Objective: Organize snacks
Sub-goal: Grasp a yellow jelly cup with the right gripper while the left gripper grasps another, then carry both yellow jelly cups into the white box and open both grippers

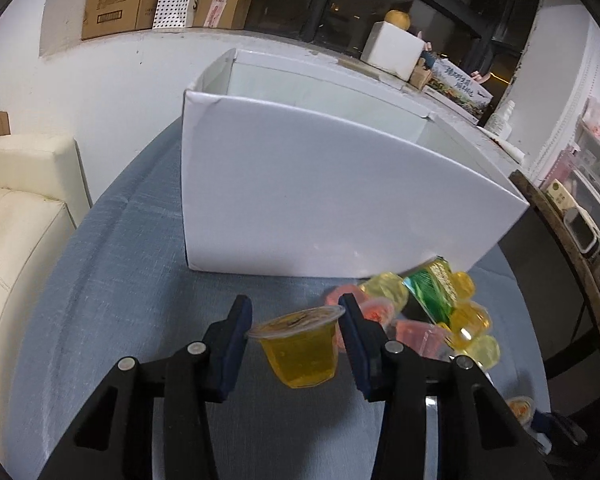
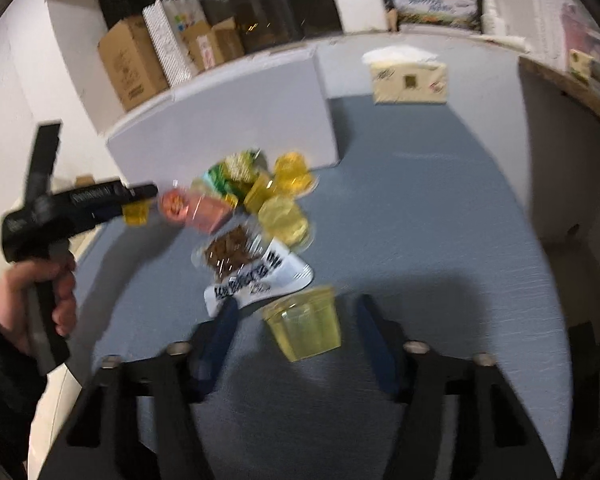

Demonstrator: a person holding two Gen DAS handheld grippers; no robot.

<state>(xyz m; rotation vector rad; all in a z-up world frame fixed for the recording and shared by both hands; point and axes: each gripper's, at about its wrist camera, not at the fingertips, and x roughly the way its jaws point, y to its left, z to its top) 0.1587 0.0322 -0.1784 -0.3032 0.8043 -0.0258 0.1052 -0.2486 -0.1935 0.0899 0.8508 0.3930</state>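
Left wrist view shows the left hand-held gripper (image 1: 296, 322) clenched on an orange-yellow jelly cup (image 1: 300, 346), its pads on the cup's lid rim at both sides. The cup is upright, lid up and slightly tilted, its axis running roughly vertical between the fingers. Directly ahead of it stands the white cardboard box (image 1: 320, 184), open at the top, on the blue-clothed worktop (image 1: 120, 280). The box's near wall rises well above the cup, so I judge the coming move must lift the cup over that wall before letting go.

To the right of this hand-held gripper, at the foot of the box, lies the remaining pile of snacks (image 1: 432, 312): pink and yellow jelly cups and a green packet.

Right wrist view, which is blurred, shows the right hand-held gripper (image 2: 296, 320) with a pale yellow jelly cup (image 2: 306, 328) between its fingers, wide end up. Gaps show on both sides, so it looks released rather than gripping. A printed snack packet (image 2: 256, 276) lies just beyond. The left hand-held gripper is the nearer to the box.
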